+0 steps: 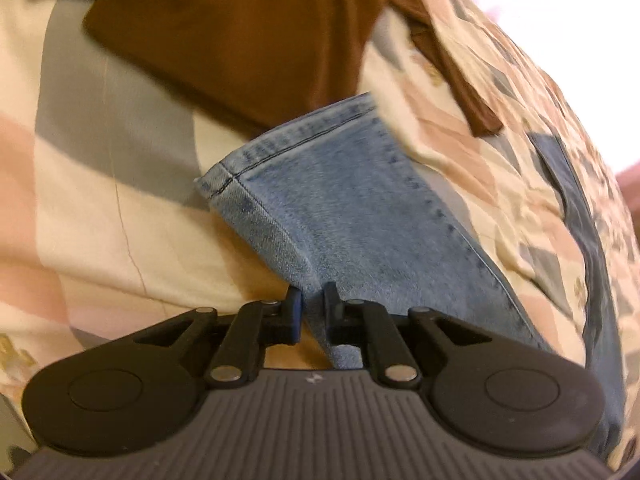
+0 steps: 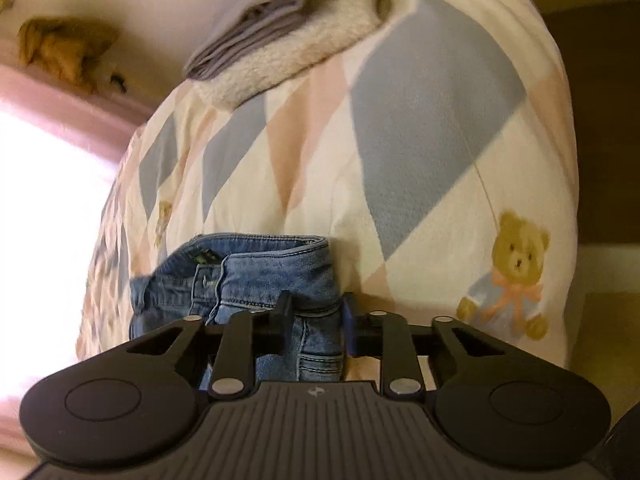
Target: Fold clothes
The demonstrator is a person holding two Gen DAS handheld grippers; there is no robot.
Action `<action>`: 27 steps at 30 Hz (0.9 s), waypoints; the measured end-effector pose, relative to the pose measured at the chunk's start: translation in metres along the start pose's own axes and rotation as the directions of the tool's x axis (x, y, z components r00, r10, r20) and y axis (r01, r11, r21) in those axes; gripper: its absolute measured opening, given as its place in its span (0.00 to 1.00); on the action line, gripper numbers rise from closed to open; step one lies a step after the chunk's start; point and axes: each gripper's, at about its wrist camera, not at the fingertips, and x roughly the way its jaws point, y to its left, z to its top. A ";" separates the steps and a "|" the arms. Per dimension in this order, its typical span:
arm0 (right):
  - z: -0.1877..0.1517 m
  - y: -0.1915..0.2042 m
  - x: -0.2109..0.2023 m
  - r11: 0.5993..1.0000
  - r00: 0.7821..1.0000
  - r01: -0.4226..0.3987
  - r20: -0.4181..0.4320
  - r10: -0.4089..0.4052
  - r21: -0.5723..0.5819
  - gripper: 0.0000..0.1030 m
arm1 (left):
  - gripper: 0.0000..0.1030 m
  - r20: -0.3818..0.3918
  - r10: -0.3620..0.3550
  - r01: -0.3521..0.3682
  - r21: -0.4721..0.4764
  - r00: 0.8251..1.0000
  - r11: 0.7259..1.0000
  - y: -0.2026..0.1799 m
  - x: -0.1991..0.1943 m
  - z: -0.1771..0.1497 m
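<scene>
Light blue jeans lie on a patchwork bedspread. In the left wrist view the hem end of a jeans leg (image 1: 340,200) runs up from my left gripper (image 1: 313,312), whose jaws are closed on the leg's edge. In the right wrist view the jeans waistband (image 2: 256,272) with its fly sits between the fingers of my right gripper (image 2: 316,316); the jaws clamp the bunched denim at the waist.
A brown garment (image 1: 240,36) lies past the jeans hem. A folded grey cloth (image 2: 256,24) and a cream fleece (image 2: 296,56) lie at the far end of the bedspread (image 2: 420,128). A bright window is at the left.
</scene>
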 end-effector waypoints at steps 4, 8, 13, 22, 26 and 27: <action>0.003 0.006 -0.019 0.997 0.998 -0.056 -0.006 0.056 -0.048 0.33 | 0.08 -0.012 0.032 -0.031 0.072 0.999 0.997 -0.013 -0.006 0.002; -0.004 -0.004 -0.020 0.997 0.996 -0.074 -0.054 0.073 -0.027 0.37 | 0.08 -0.041 0.070 -0.068 0.043 0.997 0.997 -0.013 0.008 0.005; -0.011 -0.011 -0.003 0.998 0.994 -0.066 -0.081 0.067 0.010 0.44 | 0.10 -0.063 0.113 -0.109 0.050 0.992 0.993 -0.013 0.025 0.005; 0.000 -0.010 0.020 0.995 0.994 -0.085 -0.061 0.088 0.049 0.22 | 0.07 -0.080 0.143 -0.143 -0.005 0.987 0.990 -0.009 0.047 0.005; 0.013 0.038 -0.012 0.984 0.996 -0.084 -0.012 0.083 -0.160 0.06 | 0.03 -0.034 0.133 -0.132 0.047 0.990 0.990 -0.029 0.015 0.007; 0.019 0.050 -0.026 0.973 0.995 -0.102 -0.006 0.103 -0.206 0.05 | 0.03 -0.021 0.112 -0.111 0.054 0.993 0.992 -0.031 -0.001 0.007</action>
